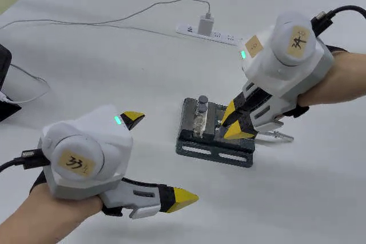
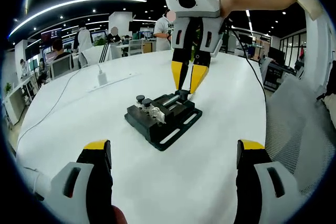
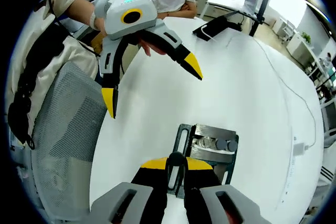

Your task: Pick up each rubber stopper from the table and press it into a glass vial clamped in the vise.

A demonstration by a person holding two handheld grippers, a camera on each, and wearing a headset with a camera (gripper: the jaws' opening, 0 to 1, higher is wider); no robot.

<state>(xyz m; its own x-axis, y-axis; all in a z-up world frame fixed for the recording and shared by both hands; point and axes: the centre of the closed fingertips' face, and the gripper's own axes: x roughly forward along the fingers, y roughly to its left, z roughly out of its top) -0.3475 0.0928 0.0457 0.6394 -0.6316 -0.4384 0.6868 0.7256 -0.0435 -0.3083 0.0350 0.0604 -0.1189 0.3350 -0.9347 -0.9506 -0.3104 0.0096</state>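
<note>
A black vise [image 1: 214, 146] [image 2: 169, 124] [image 3: 184, 136] stands in the middle of the white table. It clamps two glass vials [image 1: 199, 120] [image 2: 145, 107] [image 3: 219, 144], each capped with a grey rubber stopper [image 1: 202, 102]. My right gripper [image 1: 231, 127] [image 2: 188, 80] [image 3: 177, 163] points down at the vise's end. Its jaws are nearly closed around a dark rounded part there, which looks like the vise screw. My left gripper [image 1: 160, 157] [image 2: 173, 148] [image 3: 152, 87] hovers open and holds nothing, a hand's width short of the vise.
The vise's metal crank [image 1: 281, 136] juts out beneath the right gripper. A white power strip [image 1: 211, 34] with a charger and cable lies at the far side. A black object [image 1: 3, 81] sits at the left edge. A mesh chair [image 2: 299, 124] stands beside the table.
</note>
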